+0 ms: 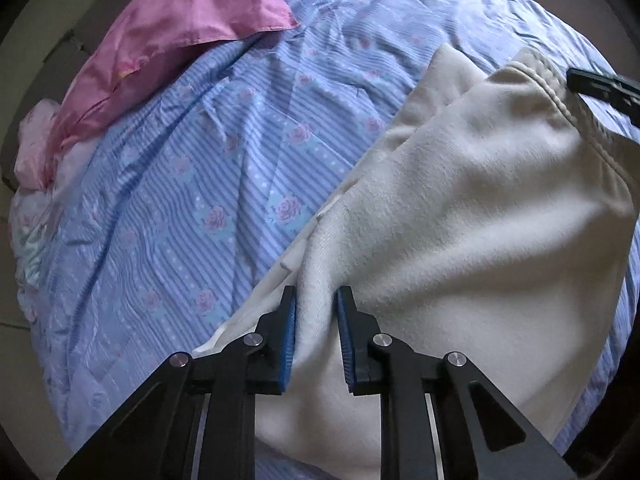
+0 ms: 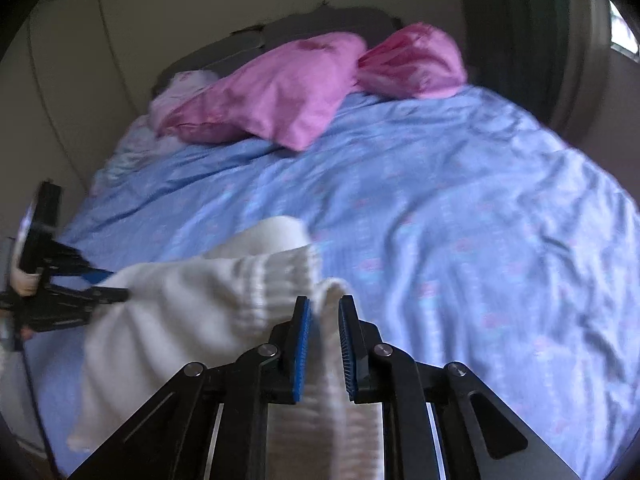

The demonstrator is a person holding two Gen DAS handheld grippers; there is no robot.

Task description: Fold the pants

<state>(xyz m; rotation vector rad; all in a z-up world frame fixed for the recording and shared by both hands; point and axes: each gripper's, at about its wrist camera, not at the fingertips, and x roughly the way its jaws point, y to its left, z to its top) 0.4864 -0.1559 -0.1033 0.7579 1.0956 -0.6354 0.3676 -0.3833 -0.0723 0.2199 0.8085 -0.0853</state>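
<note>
The cream white pants (image 1: 460, 216) hang lifted above the bed, stretched between both grippers. My left gripper (image 1: 317, 300) is shut on a bunched fold of the pants fabric. The right gripper's tip (image 1: 600, 86) shows at the pants' ribbed waistband at the far right of the left wrist view. In the right wrist view my right gripper (image 2: 325, 308) is shut on the ribbed waistband of the pants (image 2: 192, 300). The left gripper (image 2: 60, 292) shows at the far left there, holding the other end.
The bed is covered by a blue floral striped duvet (image 1: 192, 184), also in the right wrist view (image 2: 460, 208). Pink pillows (image 2: 280, 96) lie at the head of the bed. A wall and wardrobe (image 2: 80, 80) stand to the left, a dark curtain (image 2: 516, 40) at the right.
</note>
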